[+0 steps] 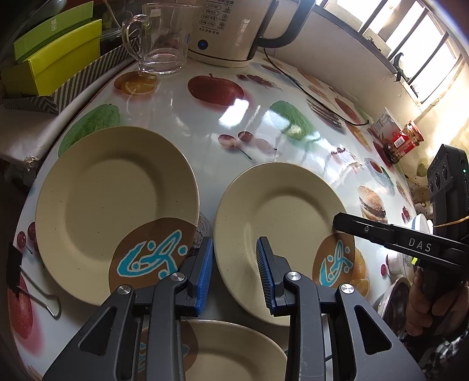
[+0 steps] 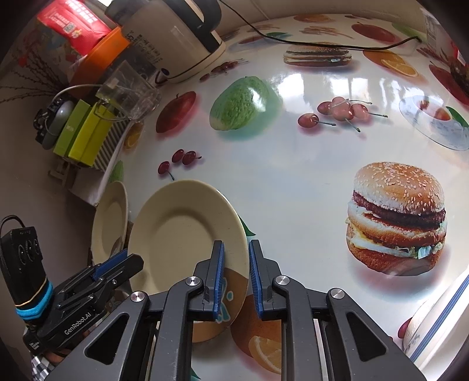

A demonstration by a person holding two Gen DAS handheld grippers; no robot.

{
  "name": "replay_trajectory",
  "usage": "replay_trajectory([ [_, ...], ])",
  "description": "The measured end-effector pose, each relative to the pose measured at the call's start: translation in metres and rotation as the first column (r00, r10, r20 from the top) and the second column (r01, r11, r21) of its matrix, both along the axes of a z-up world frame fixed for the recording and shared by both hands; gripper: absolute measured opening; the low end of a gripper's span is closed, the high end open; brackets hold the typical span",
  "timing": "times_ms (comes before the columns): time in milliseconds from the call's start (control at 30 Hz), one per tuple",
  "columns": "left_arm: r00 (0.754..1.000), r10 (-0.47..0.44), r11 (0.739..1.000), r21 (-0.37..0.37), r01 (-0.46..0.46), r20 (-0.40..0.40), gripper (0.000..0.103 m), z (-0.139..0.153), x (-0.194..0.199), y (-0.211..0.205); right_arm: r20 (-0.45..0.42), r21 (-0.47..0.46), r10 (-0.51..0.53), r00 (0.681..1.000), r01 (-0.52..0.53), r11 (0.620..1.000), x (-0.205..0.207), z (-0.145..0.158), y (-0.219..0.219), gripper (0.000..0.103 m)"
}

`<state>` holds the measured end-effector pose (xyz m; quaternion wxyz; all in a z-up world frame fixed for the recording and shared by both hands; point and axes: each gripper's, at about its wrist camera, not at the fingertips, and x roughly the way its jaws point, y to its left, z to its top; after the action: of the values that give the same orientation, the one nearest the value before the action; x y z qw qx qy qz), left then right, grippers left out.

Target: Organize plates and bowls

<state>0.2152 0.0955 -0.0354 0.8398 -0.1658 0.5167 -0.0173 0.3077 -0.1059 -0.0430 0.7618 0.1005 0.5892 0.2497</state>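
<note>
Three beige plates with brown-and-blue logos lie on the fruit-print table. In the left wrist view one plate [image 1: 117, 211] is at the left, one [image 1: 281, 234] at the right, and a third [image 1: 234, 351] lies under the gripper. My left gripper [image 1: 234, 269] is open and empty, hovering over the gap between the two upper plates. My right gripper [image 2: 236, 278] is open, its jaws straddling the right rim of the right plate [image 2: 181, 234]; it also shows in the left wrist view [image 1: 351, 225]. The left plate [image 2: 110, 222] shows edge-on.
A glass mug [image 1: 158, 38] and white kettle [image 1: 234, 26] stand at the back, green boxes [image 1: 55, 55] at back left. A binder clip [image 1: 32, 281] lies at the left edge. A blue-striped bowl [image 2: 433, 325] and jars [image 1: 404, 143] are at the right.
</note>
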Motion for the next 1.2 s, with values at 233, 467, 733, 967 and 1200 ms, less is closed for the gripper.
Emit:
replay_trajectory([
  [233, 1.0, 0.001, 1.0, 0.005, -0.001, 0.0, 0.031, 0.0, 0.001, -0.002, -0.001, -0.001, -0.013, 1.0, 0.013, 1.0, -0.001, 0.002, 0.0, 0.017],
  [467, 1.0, -0.002, 1.0, 0.0, 0.002, 0.005, 0.031, 0.003, 0.003, -0.004, 0.012, -0.004, -0.037, 0.999, 0.037, 0.999, -0.001, 0.006, -0.003, 0.017],
  [733, 1.0, -0.006, 1.0, 0.004, 0.006, 0.025, 0.031, 0.012, 0.0, -0.006, 0.028, 0.001, -0.048, 0.998, 0.048, 0.999, -0.005, 0.012, -0.007, 0.017],
  [967, 0.999, -0.004, 1.0, 0.009, 0.004, 0.041, 0.031, 0.021, -0.009, -0.005, 0.049, 0.004, -0.042, 0.998, 0.042, 0.999, -0.013, 0.022, -0.007, 0.017],
  [1200, 0.998, 0.003, 1.0, 0.012, -0.004, 0.065, 0.031, 0.032, -0.02, -0.002, 0.063, 0.009, -0.03, 0.998, 0.029, 1.0, -0.023, 0.034, -0.004, 0.017],
])
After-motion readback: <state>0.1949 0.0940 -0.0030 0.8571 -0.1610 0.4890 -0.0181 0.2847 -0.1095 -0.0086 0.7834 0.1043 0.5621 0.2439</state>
